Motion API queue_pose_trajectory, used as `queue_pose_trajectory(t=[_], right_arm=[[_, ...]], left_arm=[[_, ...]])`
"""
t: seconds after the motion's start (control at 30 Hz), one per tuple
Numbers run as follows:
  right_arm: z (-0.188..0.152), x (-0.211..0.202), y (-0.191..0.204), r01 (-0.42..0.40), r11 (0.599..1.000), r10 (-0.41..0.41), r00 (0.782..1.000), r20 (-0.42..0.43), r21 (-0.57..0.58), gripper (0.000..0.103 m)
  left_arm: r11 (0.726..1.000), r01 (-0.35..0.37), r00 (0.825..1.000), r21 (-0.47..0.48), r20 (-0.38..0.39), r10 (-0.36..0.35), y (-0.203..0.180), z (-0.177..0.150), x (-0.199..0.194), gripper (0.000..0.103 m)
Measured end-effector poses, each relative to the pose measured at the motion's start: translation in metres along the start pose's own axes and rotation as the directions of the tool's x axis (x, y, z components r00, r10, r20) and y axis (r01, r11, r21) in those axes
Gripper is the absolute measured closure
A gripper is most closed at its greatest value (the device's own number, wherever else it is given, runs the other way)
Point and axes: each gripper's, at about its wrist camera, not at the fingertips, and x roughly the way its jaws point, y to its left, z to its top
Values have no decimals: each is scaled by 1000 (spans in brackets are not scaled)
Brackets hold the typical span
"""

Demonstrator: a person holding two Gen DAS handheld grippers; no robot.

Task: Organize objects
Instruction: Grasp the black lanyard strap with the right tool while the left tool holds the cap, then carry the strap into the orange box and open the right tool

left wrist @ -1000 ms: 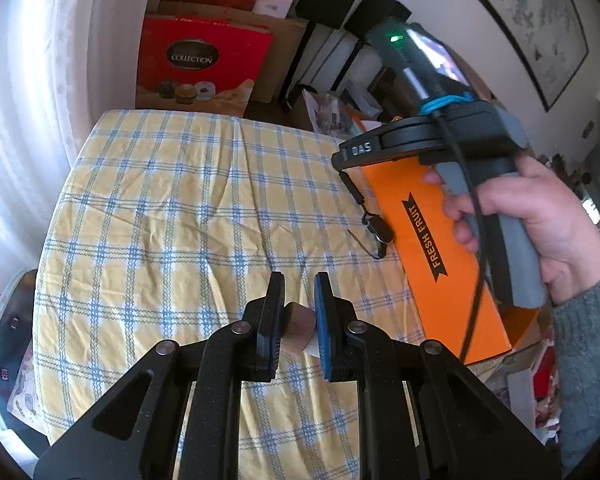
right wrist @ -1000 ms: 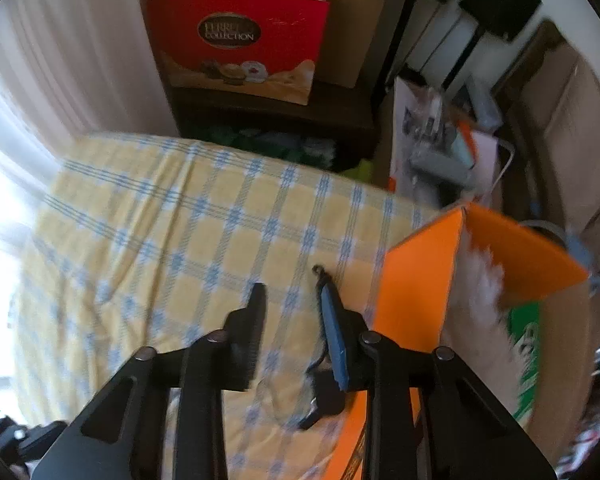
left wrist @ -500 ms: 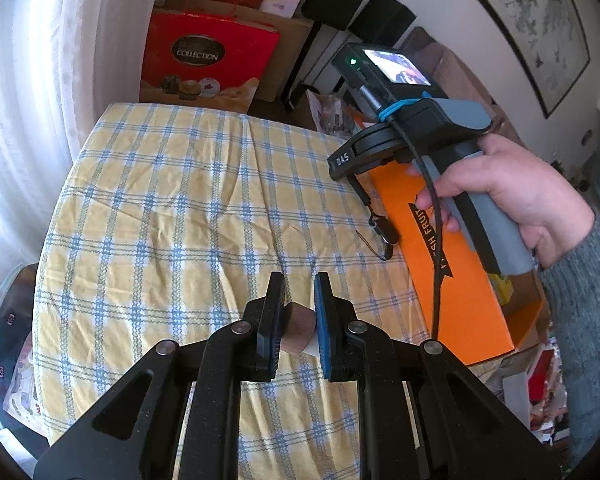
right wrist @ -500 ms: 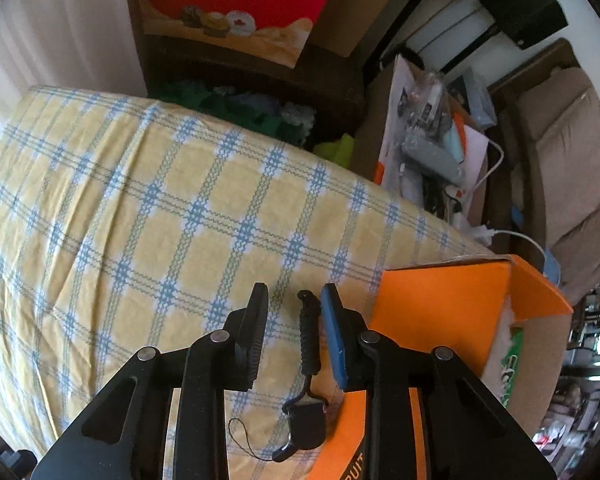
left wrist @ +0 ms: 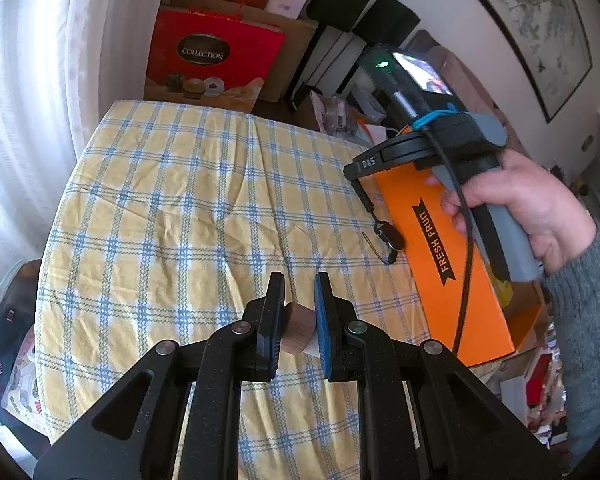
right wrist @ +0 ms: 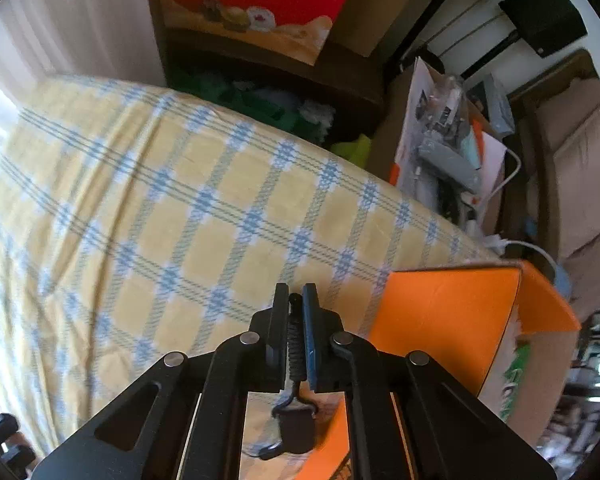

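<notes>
1. Worktop (left wrist: 172,208) covered by a yellow cloth with blue check lines, seen from 2 wrist cameras.
2. Left hand-held gripper (left wrist: 298,320) sits low in its own view, angled down toward the cloth. Its jaws are nearly closed and press from both sides on a small brown wooden block (left wrist: 298,328), which has a pale lower corner.
3. Right hand-held gripper (right wrist: 296,336) points steeply down near the right side of the worktop. Its jaws have just been closing, and they now clamp a black coiled cord (right wrist: 295,344) that runs upright between the pads.
4. Below the pads, the cord ends in a small black clip piece (right wrist: 296,428) with a thin loop, hanging just above the cloth.
5. In the left view, the same cord (left wrist: 364,198) drops from the right gripper's tips to the clip (left wrist: 392,236), which lies just beside an orange box.
6. Orange box (left wrist: 440,240) is printed with "FRESH FRUIT" and sits at the worktop's right edge, its flaps open.
7. A person's hand (left wrist: 516,208), in a grey knitted sleeve, grips the right gripper's handle.
8. Beyond the worktop stands a red chocolate box (left wrist: 212,60) marked "COLLECTION".
</notes>
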Motion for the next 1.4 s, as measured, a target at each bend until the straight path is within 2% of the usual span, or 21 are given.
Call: queue_pose_trajectory(t=[0.17,0.33,0.43,0.53,0.6,0.9,1.17,1.4], right_arm=[[-12,-28,-1,-83,996,79,991,106,30,99],[-29,-69,2,-130,991,122,968,220,20,99],[-42,-97,3,-156,987,143,945,296,21,99],[-56,-126,5,-118,993,106,919,381,7,99],[-65,-142,3,-130,991,112,902,418,16,99],[-106,-208,-15,-216,976,179,827,533,8,99],[-147,-253,-45,-300,954,226,775,590,29,99],[-175,-267,-81,-315,945,197,762,616,88,99]], left_arm=[[1000,-2,1000,2,9,2,-5,0,-6,89],[1000,-9,1000,17,22,9,-14,5,-14,89],[999,-11,999,30,36,10,-21,8,-22,89],[999,-18,998,42,58,15,-29,14,-32,89],[999,-18,997,46,71,15,-33,19,-39,89],[996,-19,994,86,107,10,-60,31,-60,89],[987,15,994,157,105,-32,-103,32,-62,89],[975,56,995,214,65,-72,-144,26,-44,89]])
